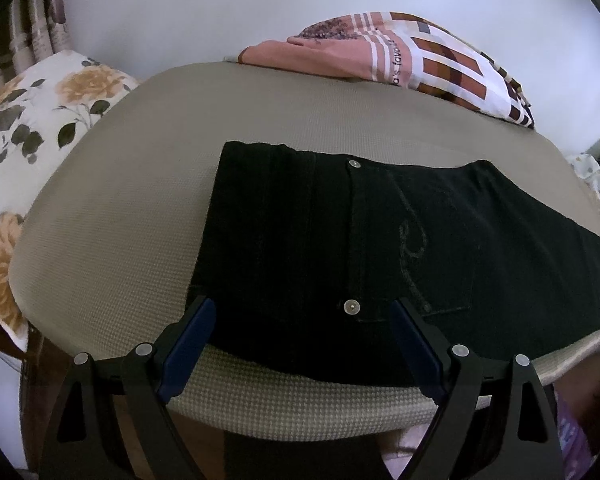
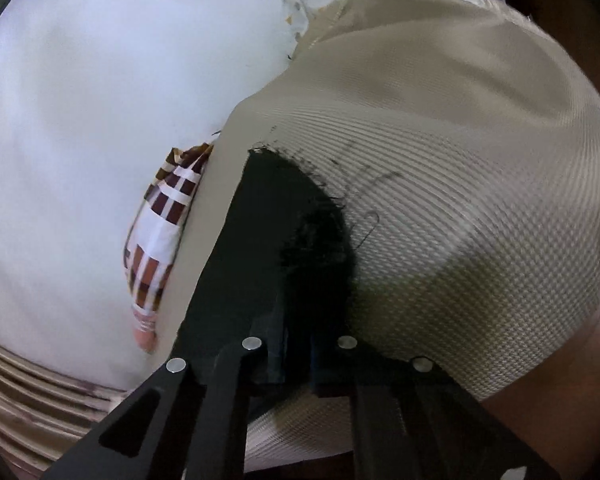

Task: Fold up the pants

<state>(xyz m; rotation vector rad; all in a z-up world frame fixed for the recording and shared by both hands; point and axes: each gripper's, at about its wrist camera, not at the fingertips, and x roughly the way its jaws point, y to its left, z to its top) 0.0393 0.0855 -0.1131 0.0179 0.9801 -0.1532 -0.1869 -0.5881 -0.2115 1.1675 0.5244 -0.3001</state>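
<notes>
Right hand-held gripper [image 2: 300, 354] pinches the pants [image 2: 276, 240] at the frayed hem end, at 6 o'clock in its view; left hand-held gripper [image 1: 302, 320] stands spread over the waist end, angled steeply down. Pants lie flat across the cushion [image 1: 112, 216]. Pinch both layers before you lift; keep edges aligned.

Left gripper [image 1: 302, 310] fingers spread wide, right gripper [image 2: 298, 350] fingers closed
</notes>
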